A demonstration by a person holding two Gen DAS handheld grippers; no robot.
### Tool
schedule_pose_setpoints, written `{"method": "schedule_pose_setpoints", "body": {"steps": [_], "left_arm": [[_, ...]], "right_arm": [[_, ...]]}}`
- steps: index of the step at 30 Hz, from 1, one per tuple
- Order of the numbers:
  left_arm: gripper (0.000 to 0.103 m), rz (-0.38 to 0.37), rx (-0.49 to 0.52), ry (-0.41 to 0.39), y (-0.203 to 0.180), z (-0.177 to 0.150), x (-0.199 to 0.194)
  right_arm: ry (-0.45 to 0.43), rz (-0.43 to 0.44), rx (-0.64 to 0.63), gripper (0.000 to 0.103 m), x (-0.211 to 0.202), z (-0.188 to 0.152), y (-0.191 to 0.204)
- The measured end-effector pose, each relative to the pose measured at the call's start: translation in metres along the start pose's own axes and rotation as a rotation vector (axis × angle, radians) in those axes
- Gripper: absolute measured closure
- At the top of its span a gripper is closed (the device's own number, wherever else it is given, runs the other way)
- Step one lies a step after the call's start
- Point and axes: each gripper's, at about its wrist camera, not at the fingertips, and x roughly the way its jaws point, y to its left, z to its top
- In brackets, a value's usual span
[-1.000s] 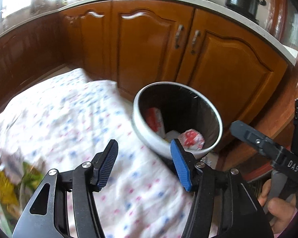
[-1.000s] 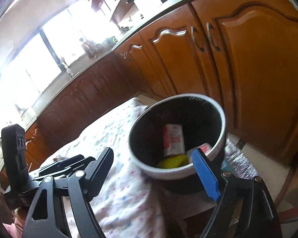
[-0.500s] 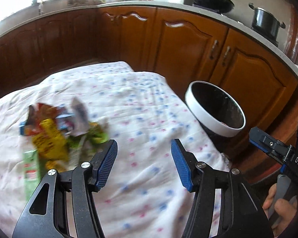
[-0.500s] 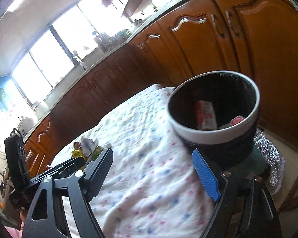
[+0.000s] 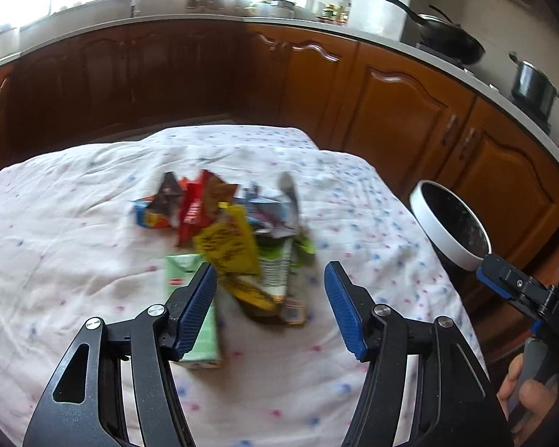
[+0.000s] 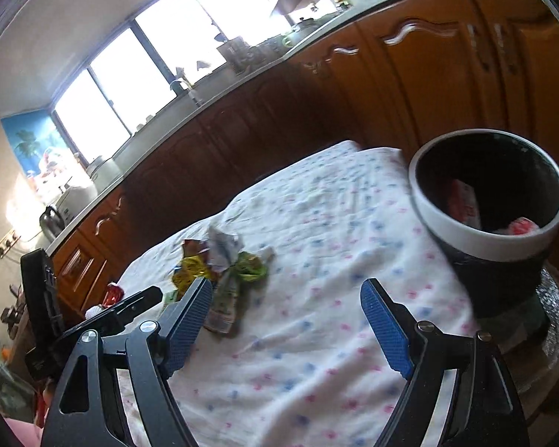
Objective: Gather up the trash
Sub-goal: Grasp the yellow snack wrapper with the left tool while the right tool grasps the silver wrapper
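Note:
A pile of trash wrappers (image 5: pixel 227 234) lies on the flowered tablecloth (image 5: pixel 74 246): a yellow packet (image 5: pixel 229 242), a red wrapper (image 5: pixel 192 212), a green carton (image 5: pixel 190 335), crumpled paper (image 5: pixel 275 212). My left gripper (image 5: pixel 270 309) is open and empty just in front of the pile. The pile also shows in the right wrist view (image 6: pixel 223 264). My right gripper (image 6: pixel 285 320) is open and empty over the cloth, between the pile and the bin (image 6: pixel 488 246). The white-rimmed black bin holds a few wrappers (image 6: pixel 466 205).
The bin (image 5: pixel 449 219) stands off the table's right edge, by brown cupboard doors (image 5: pixel 402 111). A counter with a pan (image 5: pixel 447 41) and a pot (image 5: pixel 533 82) runs behind. A small red thing (image 6: pixel 113 294) lies at the table's far left edge.
Both grippers have swung left, away from the bin. The trash pile has come into the middle of the left wrist view, and the bin has slid to the right in both views.

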Motion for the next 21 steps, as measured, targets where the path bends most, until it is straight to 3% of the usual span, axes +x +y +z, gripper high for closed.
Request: {"method": "schedule_pose_setpoints", "body": {"steps": [11,17,21], "left_arm": [[0.04,-0.015,-0.03,0.037,0.039,0.013,0.017],[0.04,-0.041,0.018,0.063,0.041,0.021,0.031],[0.04,-0.074,0.046,0.085,0.043,0.026,0.042]], "right_arm": [[0.059,0.058,-0.064,0.023,0.057,0.02,0.05],[0.121,0.071,-0.062,0.044,0.102,0.031,0.064],[0.161,0.064,-0.071,0.048,0.131,0.032,0.071]]}}
